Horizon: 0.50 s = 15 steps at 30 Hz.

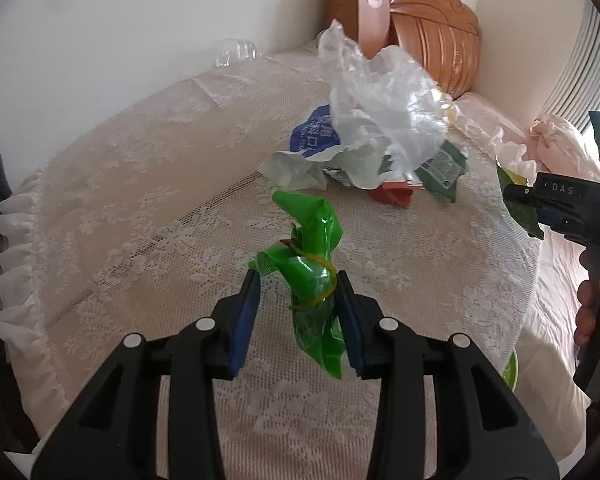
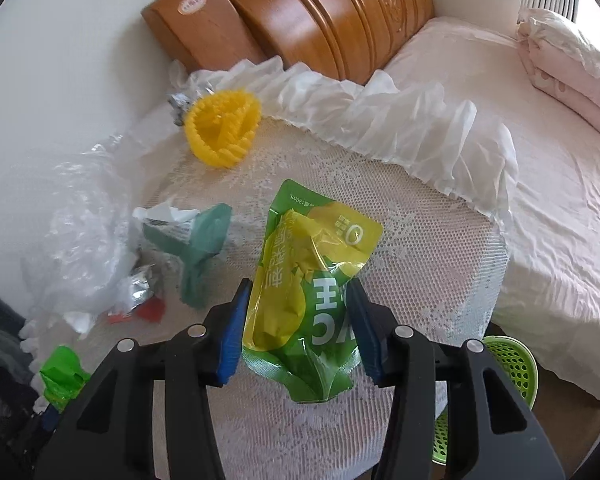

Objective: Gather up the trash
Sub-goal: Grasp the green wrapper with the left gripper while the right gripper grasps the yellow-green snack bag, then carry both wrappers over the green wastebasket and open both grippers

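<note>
Item one: the left claw (image 1: 296, 280) is holding a crumpled translucent green plastic wrapper bound with a yellow rubber band (image 1: 314, 276), its blue pads (image 1: 246, 312) drawn in close against both sides of the bundle, which is hanging clear above the lace-covered bench (image 1: 140, 208). Item two: the right claw (image 2: 296, 292) is gripping a flat green-and-yellow foil drink pouch (image 2: 312, 280), the blue pads pressing its two edges so that the pouch is bowing between them, its top pointing toward the far edge of the bench. Item three, loose trash lying toward the far right corner of the bench in the left wrist view: a large crinkled clear plastic bag (image 1: 384, 92), a white plastic bag with a blue printed patch (image 1: 316, 136), a dark green printed packet (image 1: 444, 168) and a small red wrapper (image 1: 394, 194), all heaped together and touching. Item four, seen from the right wrist: a yellow foam fruit net (image 2: 222, 128) sitting near the far edge beside the white ruffled trim (image 2: 400, 120), a pale teal folded paper piece (image 2: 202, 244) near the bench's middle, and a bit of crumpled silver foil (image 2: 140, 284) just beside the clear bag. Item five: a green perforated plastic basket (image 2: 512, 364) is showing below the bench's right edge, beside a bed with a pale pink sheet (image 2: 560, 208) and a carved wooden headboard (image 2: 340, 16).
</note>
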Motion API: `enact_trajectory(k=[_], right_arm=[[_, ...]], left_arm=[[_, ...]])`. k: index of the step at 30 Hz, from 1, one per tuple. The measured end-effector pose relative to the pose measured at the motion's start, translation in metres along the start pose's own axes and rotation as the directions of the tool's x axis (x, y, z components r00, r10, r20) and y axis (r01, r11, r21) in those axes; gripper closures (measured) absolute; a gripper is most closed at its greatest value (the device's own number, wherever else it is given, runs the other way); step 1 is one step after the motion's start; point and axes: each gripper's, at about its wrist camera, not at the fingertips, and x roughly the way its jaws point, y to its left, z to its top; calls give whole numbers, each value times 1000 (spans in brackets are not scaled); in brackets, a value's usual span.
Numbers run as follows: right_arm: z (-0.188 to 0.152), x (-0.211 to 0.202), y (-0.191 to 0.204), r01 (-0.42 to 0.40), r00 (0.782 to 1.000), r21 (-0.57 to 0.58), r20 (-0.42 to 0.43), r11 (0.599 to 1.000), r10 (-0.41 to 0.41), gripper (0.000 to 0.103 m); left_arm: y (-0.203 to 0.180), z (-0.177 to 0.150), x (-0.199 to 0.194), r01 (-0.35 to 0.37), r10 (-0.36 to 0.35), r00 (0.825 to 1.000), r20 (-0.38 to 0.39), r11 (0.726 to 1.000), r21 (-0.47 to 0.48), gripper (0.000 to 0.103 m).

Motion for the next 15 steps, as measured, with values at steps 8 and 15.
enact_trajectory(k=[8,15], right_arm=[[-17,-46,-14,-55,998,-30,38,998,56,55],[-50,-96,-63,-4,997,-27,78,1000,6,55]], left_arm=[[-30,-2,-28,41,-43,999,29,998,51,65],[-103,-9,-46,154,-161,987,21,970,187,65]])
